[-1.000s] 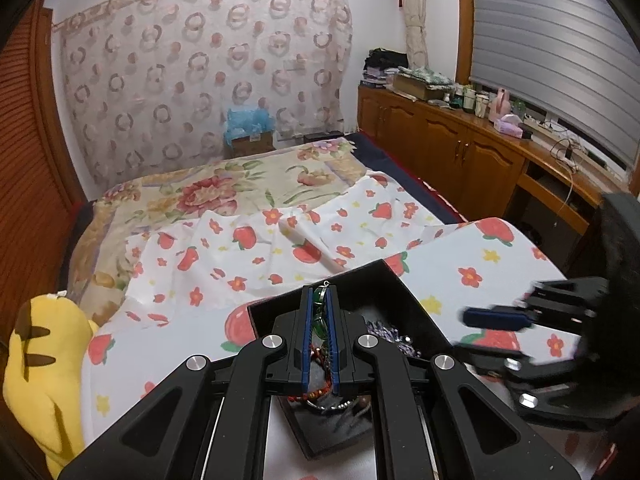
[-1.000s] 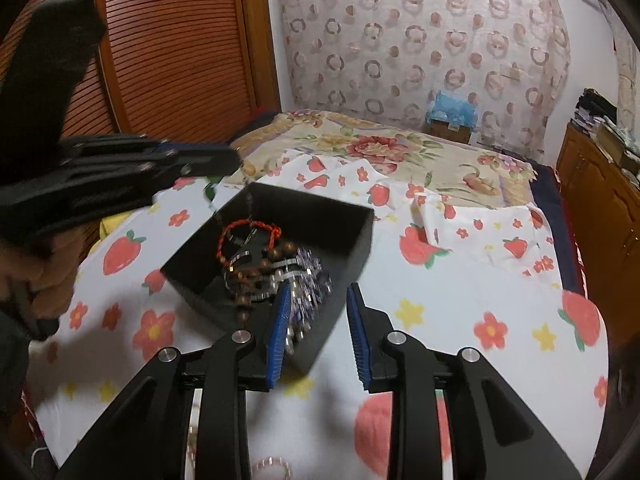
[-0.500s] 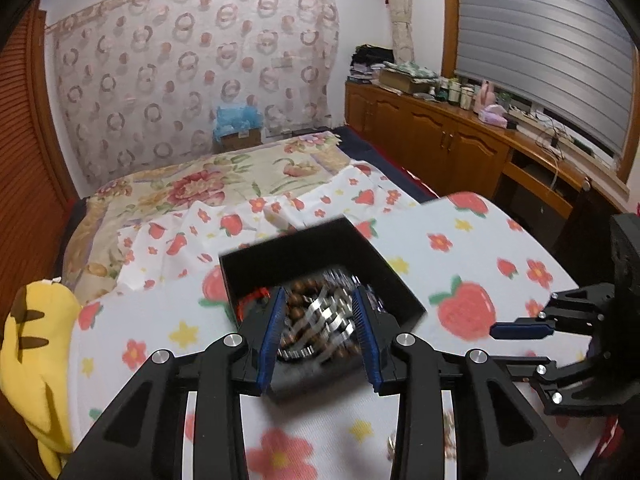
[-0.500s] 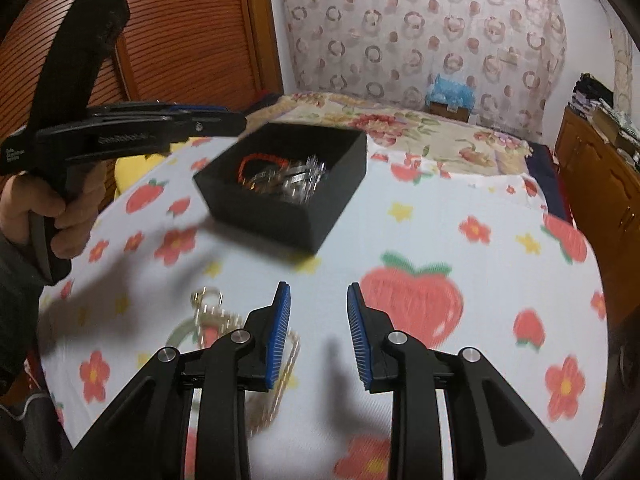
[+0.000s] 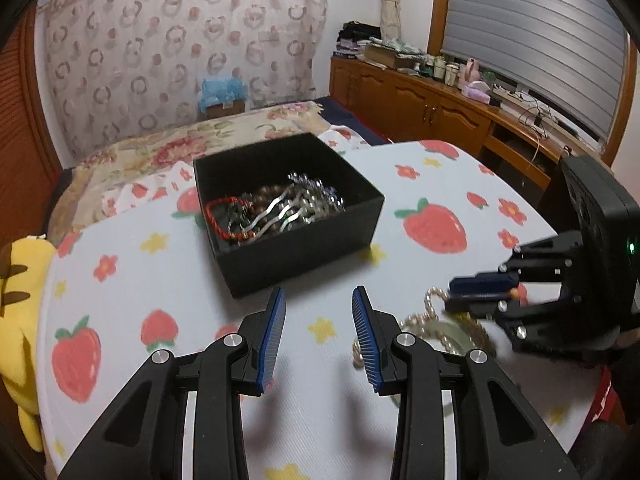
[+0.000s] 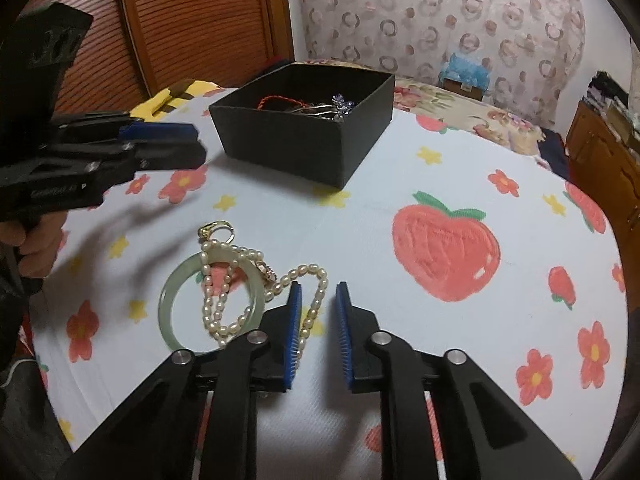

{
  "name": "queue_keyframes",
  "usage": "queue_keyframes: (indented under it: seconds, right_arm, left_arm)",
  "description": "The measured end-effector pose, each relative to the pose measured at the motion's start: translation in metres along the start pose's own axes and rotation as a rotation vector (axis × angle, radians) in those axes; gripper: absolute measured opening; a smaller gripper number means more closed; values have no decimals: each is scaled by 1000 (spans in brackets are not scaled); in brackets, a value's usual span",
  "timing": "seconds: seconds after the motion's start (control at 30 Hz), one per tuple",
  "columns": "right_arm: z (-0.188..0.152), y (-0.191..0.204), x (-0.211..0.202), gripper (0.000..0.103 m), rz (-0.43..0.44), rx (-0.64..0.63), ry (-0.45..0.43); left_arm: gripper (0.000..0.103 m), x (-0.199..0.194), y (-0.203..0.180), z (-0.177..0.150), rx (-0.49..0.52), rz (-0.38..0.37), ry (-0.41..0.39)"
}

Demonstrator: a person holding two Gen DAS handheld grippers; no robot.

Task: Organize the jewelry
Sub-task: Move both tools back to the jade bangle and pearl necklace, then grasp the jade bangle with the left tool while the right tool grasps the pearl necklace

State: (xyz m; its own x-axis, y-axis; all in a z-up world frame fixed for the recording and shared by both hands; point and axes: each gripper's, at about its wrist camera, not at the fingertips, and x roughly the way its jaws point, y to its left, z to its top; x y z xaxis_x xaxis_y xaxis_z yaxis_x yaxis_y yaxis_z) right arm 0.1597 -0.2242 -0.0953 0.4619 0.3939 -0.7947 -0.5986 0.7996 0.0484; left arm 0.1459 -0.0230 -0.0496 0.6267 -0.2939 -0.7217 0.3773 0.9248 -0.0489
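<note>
A black open box (image 5: 304, 240) (image 6: 280, 136) on the strawberry-print tablecloth holds a red cord bracelet (image 5: 218, 220), brown beads and silver pieces. On the cloth nearer me lie a pale green jade bangle (image 6: 172, 292), a pearl necklace (image 6: 228, 308) draped over it and a gold ring (image 6: 214, 229). My left gripper (image 5: 319, 300) is open and empty, just short of the box's near wall. My right gripper (image 6: 318, 292) is open and empty, its left fingertip beside the pearls. It shows in the left wrist view (image 5: 468, 292), over the pearls (image 5: 430, 304).
The round table's edge (image 6: 616, 248) curves off at the right. A yellow plush toy (image 5: 20, 280) lies left of the table. A bed with floral covers (image 5: 168, 144) stands behind, a wooden cabinet (image 5: 420, 108) at the right and a slatted wooden door (image 6: 192, 20) at the left.
My left gripper let a green-beaded piece go into the box, opened and drew back toward me. My right gripper pulled back from the box to the bangle and pearls.
</note>
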Motion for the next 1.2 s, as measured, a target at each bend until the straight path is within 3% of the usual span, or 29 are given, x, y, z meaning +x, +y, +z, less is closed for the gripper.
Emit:
queue_keyframes:
  seconds: [0.07,0.27,0.63,1.03,1.2]
  right_arm:
    - [-2,-2,-2,6,-12,-5,4]
    - [-7,-16,-10,5,-56,13,1]
    - [-9,-41,-40,5,-116,79,-89]
    - [1,-22,-68,5,-113,48,-183]
    - [0,-15,-69,5,-111,44,-188]
  left_arm:
    - [33,0,-1,-4,3,2,8]
    - [33,2,-6,-18,4,-4,32]
    - [33,0,-17,-32,-9,-36,56]
    - [30,9,-44,-43,-25,-96,108]
    - [24,18,-50,-38,-17,-54,125]
